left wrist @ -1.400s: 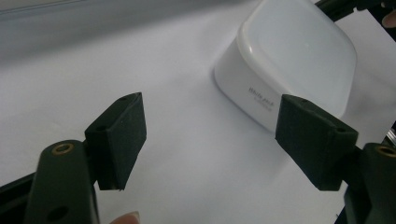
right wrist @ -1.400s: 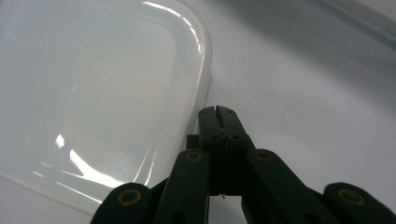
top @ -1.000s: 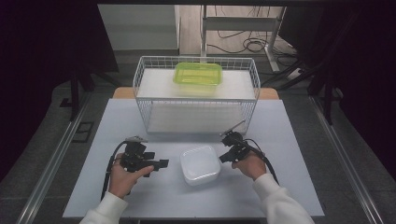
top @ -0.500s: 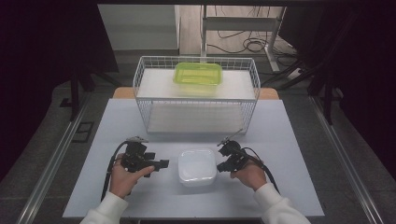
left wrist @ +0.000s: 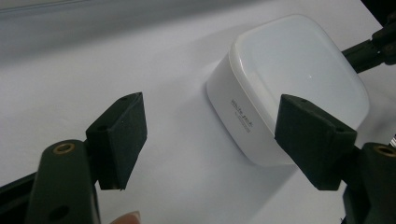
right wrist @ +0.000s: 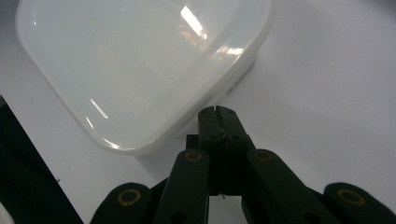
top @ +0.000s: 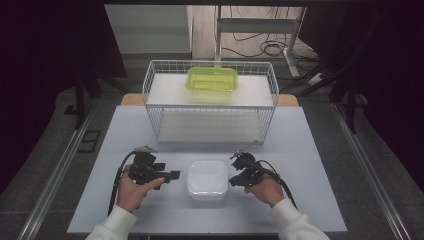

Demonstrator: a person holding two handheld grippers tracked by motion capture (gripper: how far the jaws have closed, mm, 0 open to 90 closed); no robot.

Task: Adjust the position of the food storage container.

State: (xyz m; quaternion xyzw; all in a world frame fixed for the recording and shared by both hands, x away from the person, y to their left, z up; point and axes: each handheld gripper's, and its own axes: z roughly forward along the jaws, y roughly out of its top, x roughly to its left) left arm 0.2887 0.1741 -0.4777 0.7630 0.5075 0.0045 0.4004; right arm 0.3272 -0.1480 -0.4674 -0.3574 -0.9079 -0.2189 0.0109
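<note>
Left tool (left wrist: 210, 140) gaping, right tool (right wrist: 218, 112) closed — empty

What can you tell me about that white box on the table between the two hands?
The white box is a square, round-cornered container of milky, glossy plastic with its lid on, and small grey lettering on one side wall. It sits flat and upright on the pale table, in front of the wire basket. The right tool, jaws shut, is at its edge; whether it touches is unclear. The left tool, jaws open, points at it from the other side, apart from it.
</note>
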